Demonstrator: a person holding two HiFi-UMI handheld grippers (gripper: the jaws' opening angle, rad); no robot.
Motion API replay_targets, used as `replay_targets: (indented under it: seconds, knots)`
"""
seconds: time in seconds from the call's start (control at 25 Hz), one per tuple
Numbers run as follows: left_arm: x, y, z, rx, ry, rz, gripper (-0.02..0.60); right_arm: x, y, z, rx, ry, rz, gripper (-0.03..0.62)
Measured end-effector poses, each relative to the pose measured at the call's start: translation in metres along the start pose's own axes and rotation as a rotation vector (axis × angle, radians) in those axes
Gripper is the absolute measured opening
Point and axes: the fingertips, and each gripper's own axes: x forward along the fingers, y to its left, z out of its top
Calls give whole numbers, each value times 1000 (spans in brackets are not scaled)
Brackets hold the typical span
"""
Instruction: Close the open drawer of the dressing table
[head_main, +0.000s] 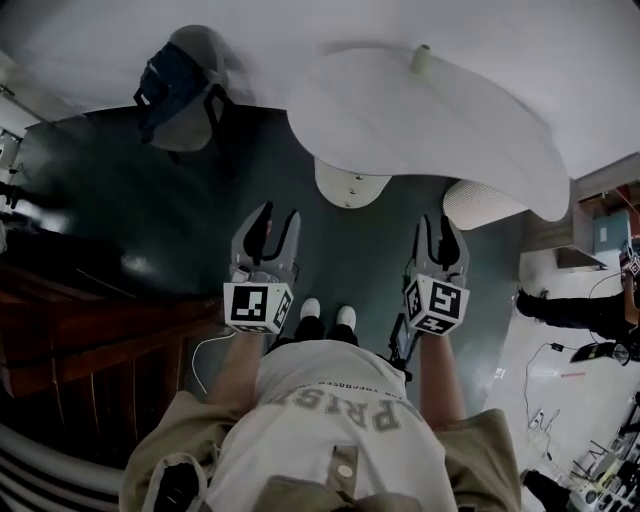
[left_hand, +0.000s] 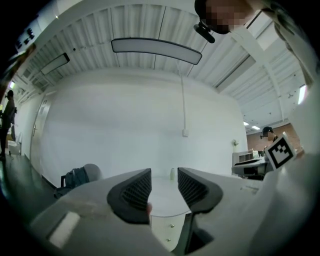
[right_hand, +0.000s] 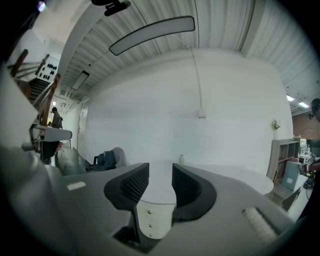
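The white dressing table stands ahead of me with a curved top. Its rounded drawer column sits under the near edge, small knobs showing down its front. The drawer fronts look flush from here; I see none pulled out. My left gripper is held level in front of the column, apart from it, its jaws open with only air between them. My right gripper is raised beside it, also open and holding nothing. A small pale bottle stands on the tabletop.
A dark backpack rests on a grey rounded seat at the back left. A white ribbed stool stands right of the drawer column. Dark wooden furniture runs along my left. Cables and equipment lie on the floor at the right.
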Motion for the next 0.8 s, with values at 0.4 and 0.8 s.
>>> replay_targets:
  seconds: [0.4, 0.8]
  knots:
    - [2, -6, 20, 45, -58, 22, 36, -18, -8, 26, 3, -87, -36, 15]
    - [12, -12, 38, 102, -93, 35, 8, -21, -13, 37, -3, -120, -53, 5]
